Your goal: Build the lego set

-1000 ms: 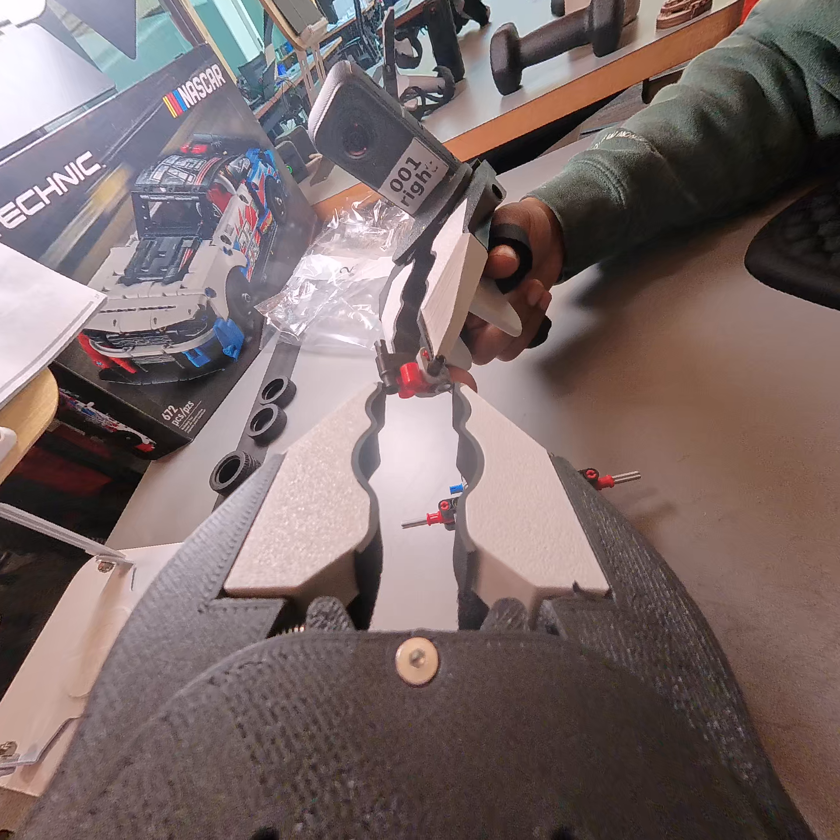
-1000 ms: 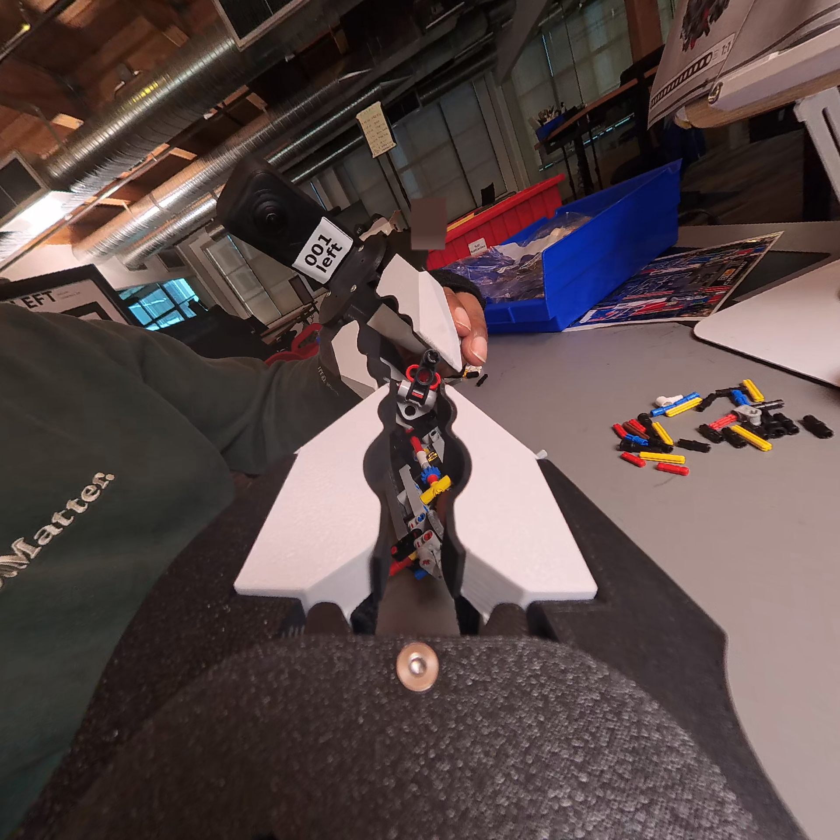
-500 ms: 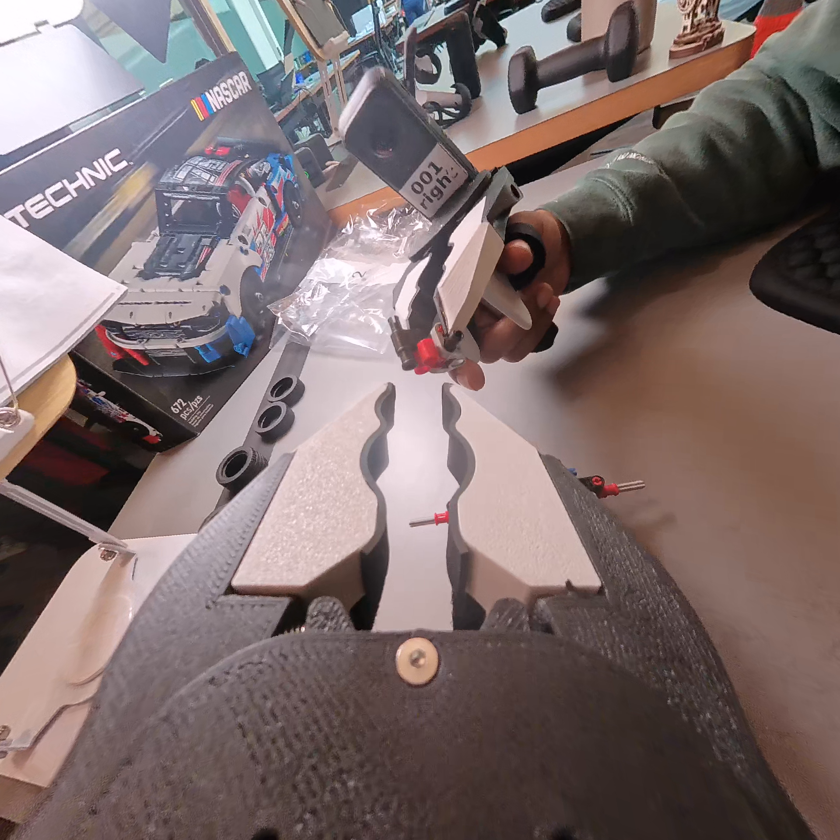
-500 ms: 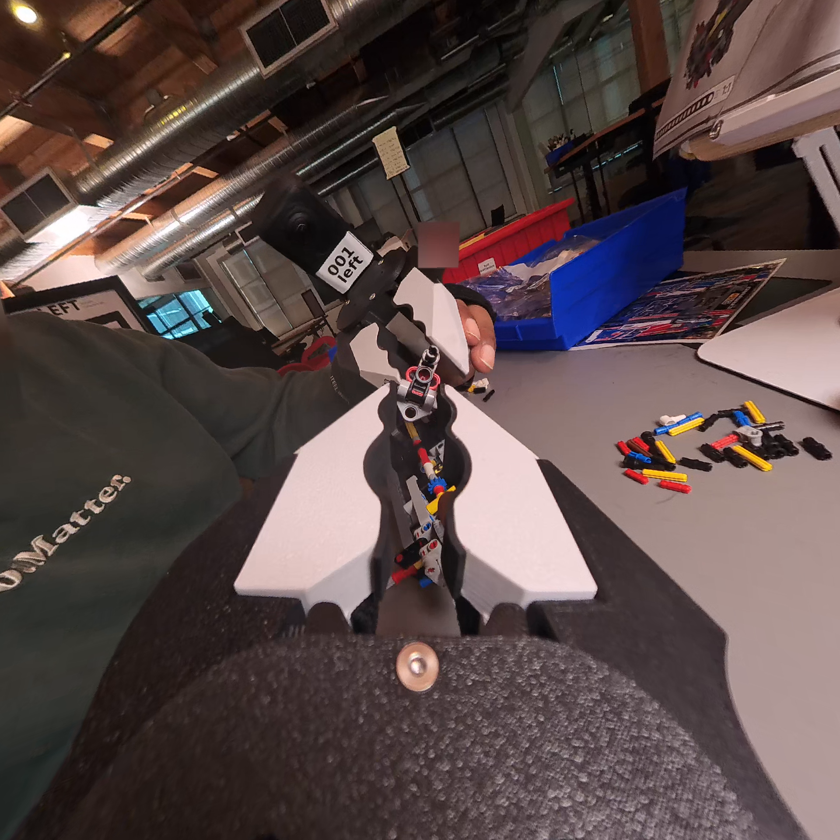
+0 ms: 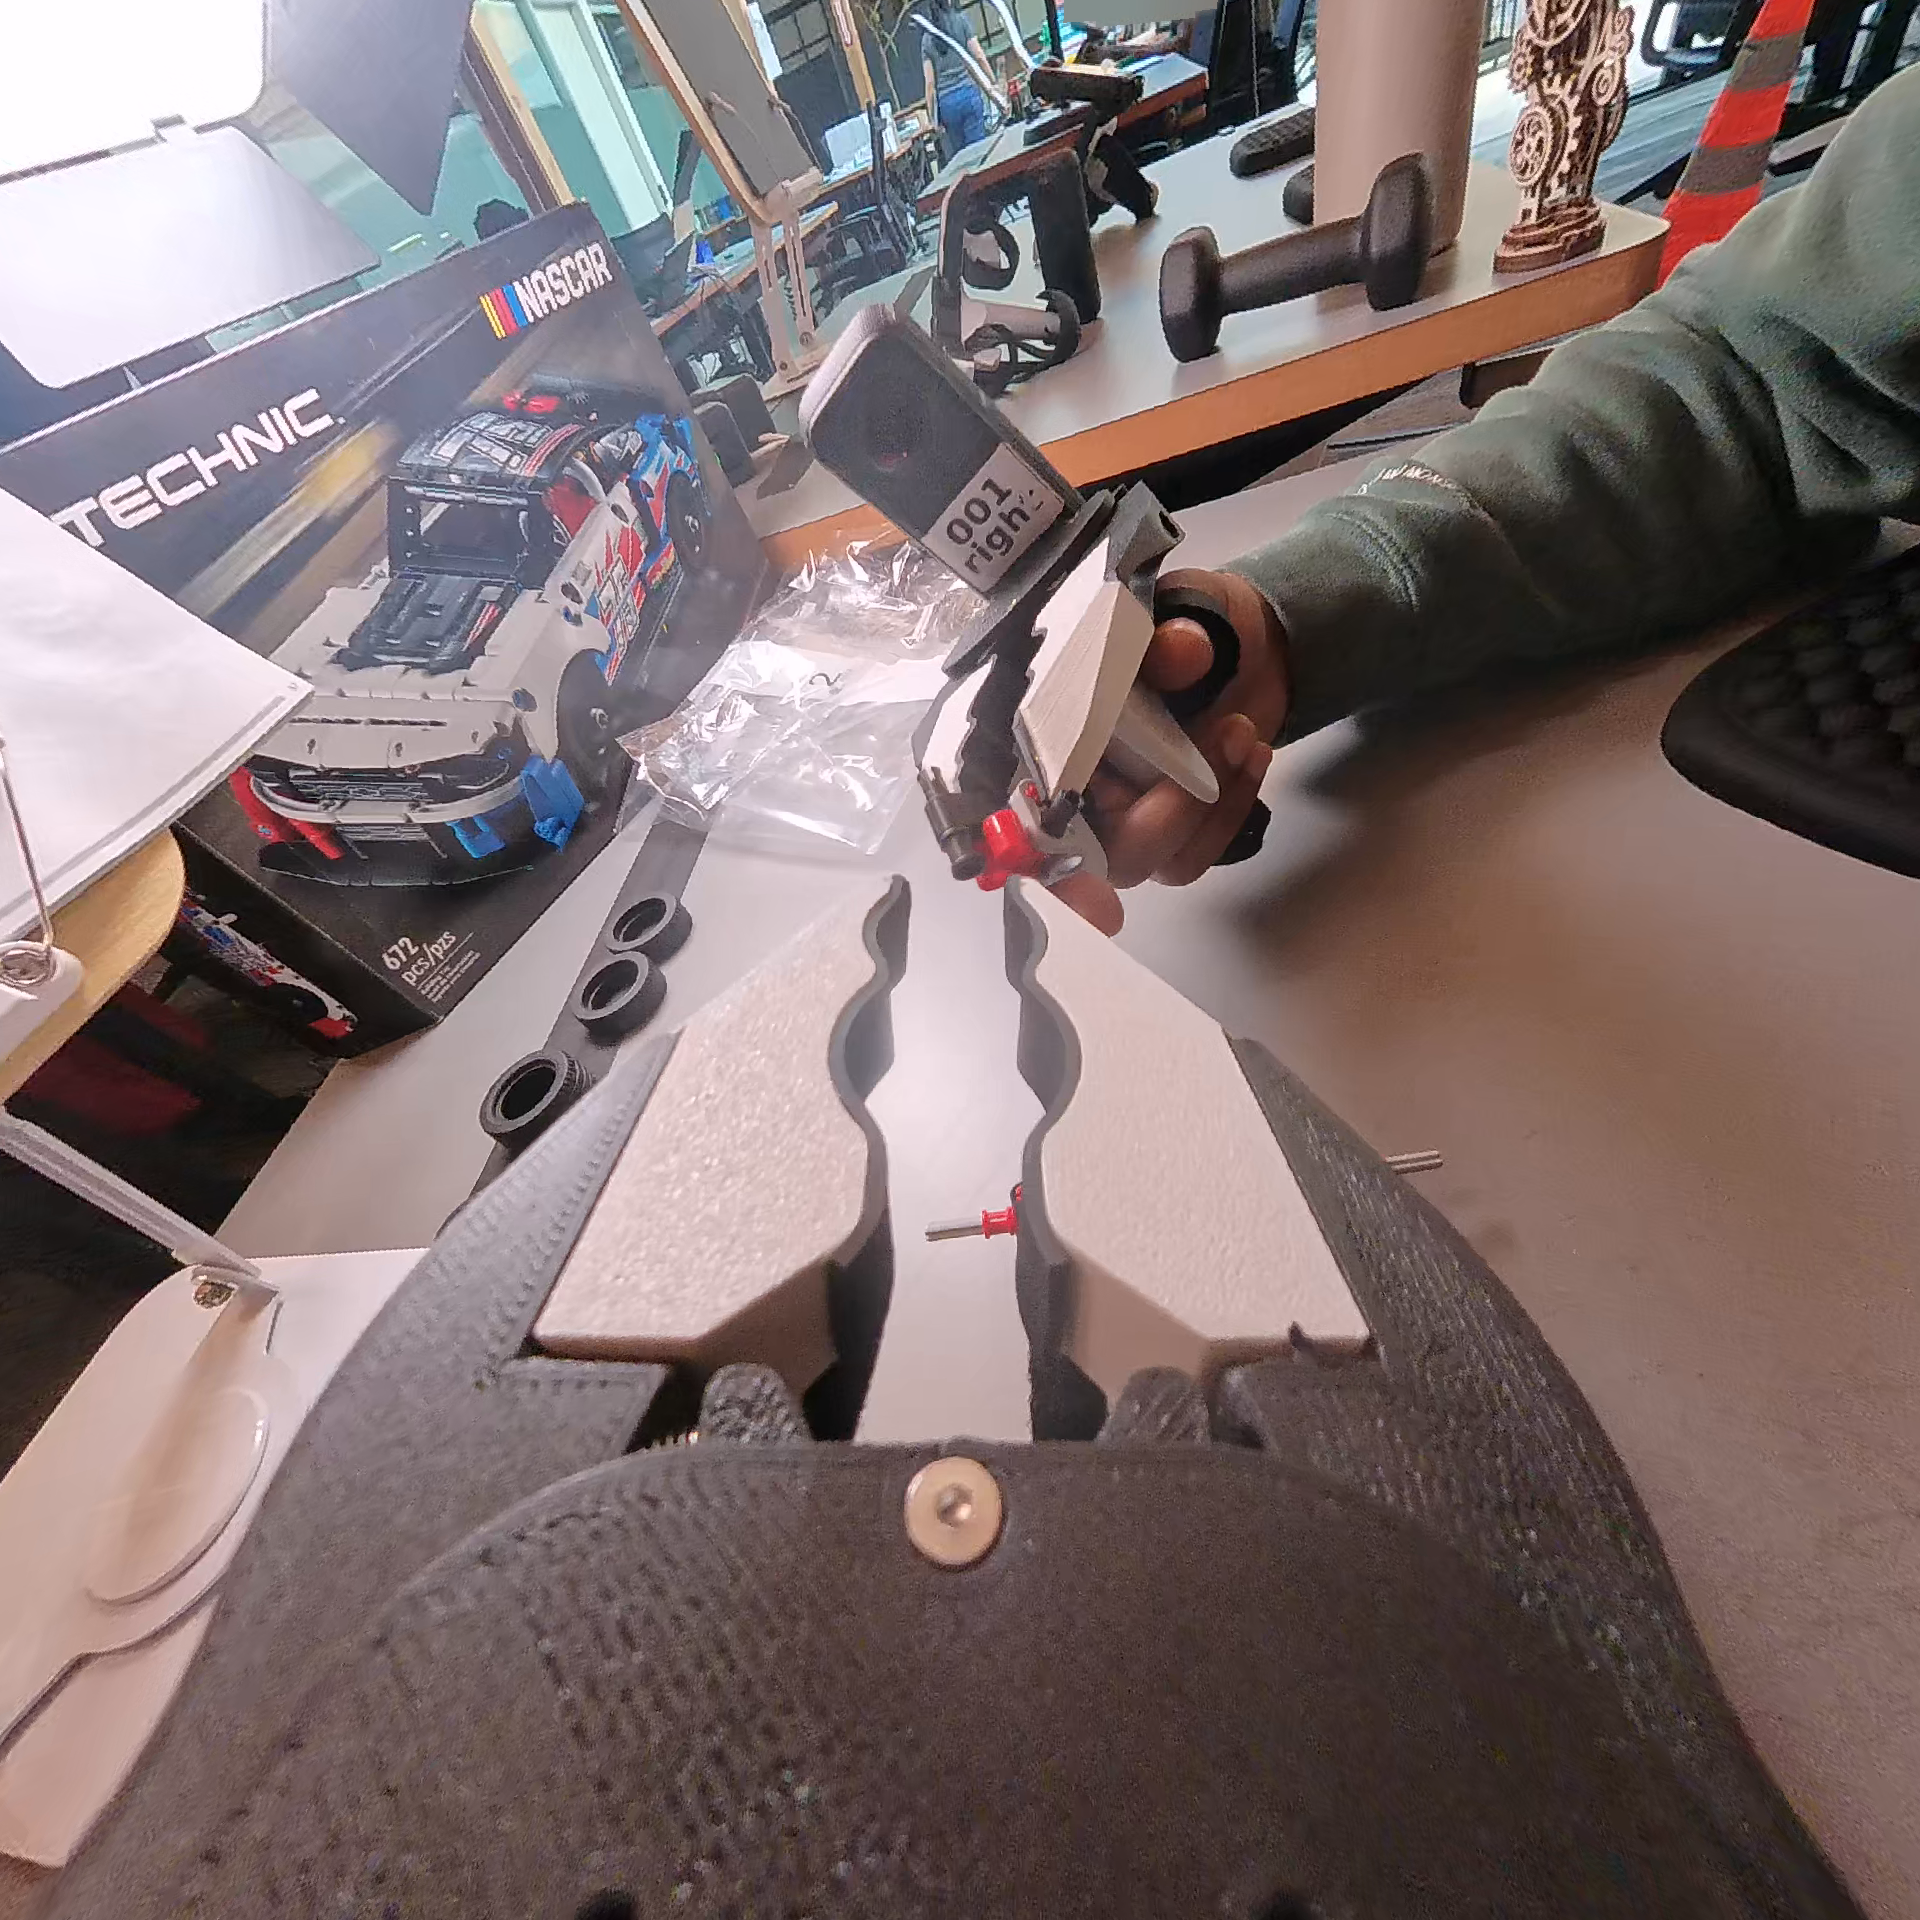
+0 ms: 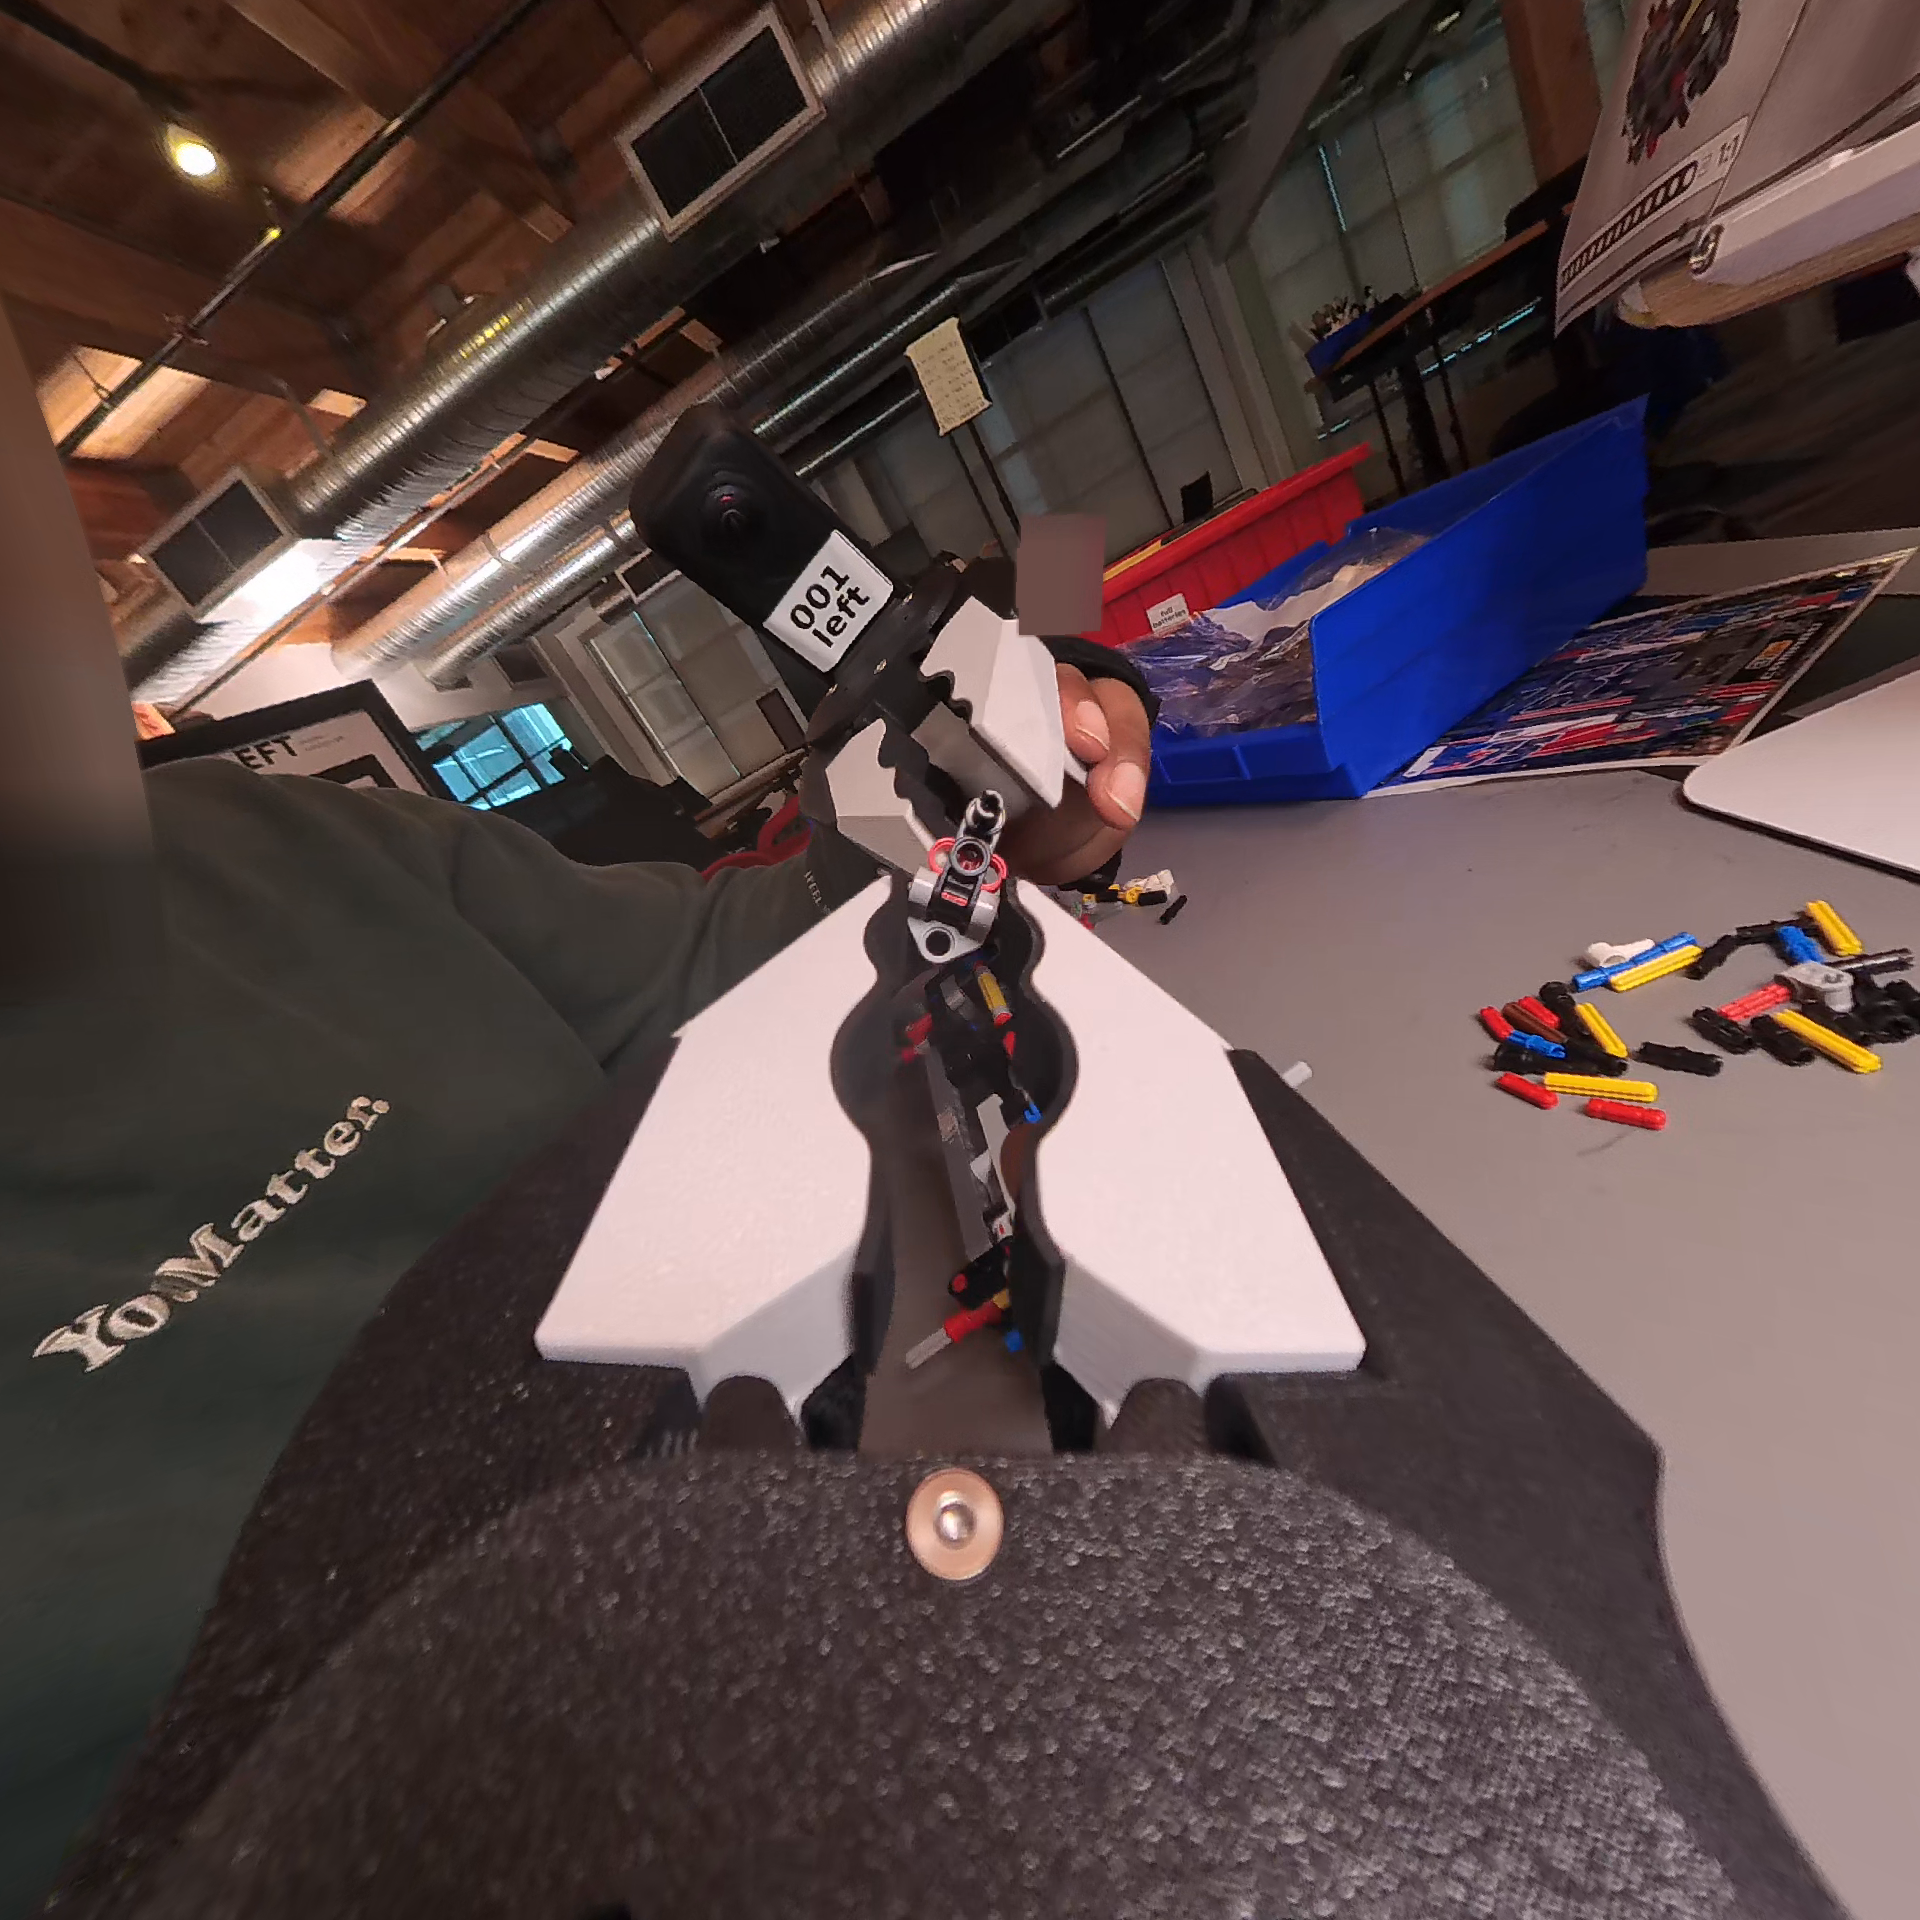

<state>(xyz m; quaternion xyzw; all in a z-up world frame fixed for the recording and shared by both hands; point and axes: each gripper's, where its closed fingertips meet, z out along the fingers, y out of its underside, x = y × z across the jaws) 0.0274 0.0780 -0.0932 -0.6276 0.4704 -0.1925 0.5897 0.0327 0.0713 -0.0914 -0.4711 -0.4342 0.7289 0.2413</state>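
Observation:
My right gripper (image 6: 954, 896) is shut on a small grey, black and red lego assembly (image 6: 958, 883), held above the grey table (image 6: 1455, 1299). It also shows in the left wrist view (image 5: 1003, 836), at the right gripper's tips (image 5: 987, 831). My left gripper (image 5: 954, 894) is open and empty, its fingertips just below and short of that assembly, not touching it. It shows opposite in the right wrist view (image 6: 914, 790). A longer lego build (image 6: 977, 1143) lies on the table under my right fingers. A red pin on a grey axle (image 5: 971, 1226) lies under my left fingers.
Loose coloured pins and beams (image 6: 1704, 1018) lie to the right. A blue bin (image 6: 1455, 644) and a printed sheet (image 6: 1662, 696) are behind them. The set's box (image 5: 416, 623), a clear bag (image 5: 810, 727), three black tyres (image 5: 620, 992) and a white stand base (image 5: 135, 1455) are on the left. Less than 4 cm separates the two grippers' tips.
My left gripper has drawn back from the small assembly, which its tips flanked a second ago, and its gap has narrowed a little. The right gripper has kept hold and lifted slightly.

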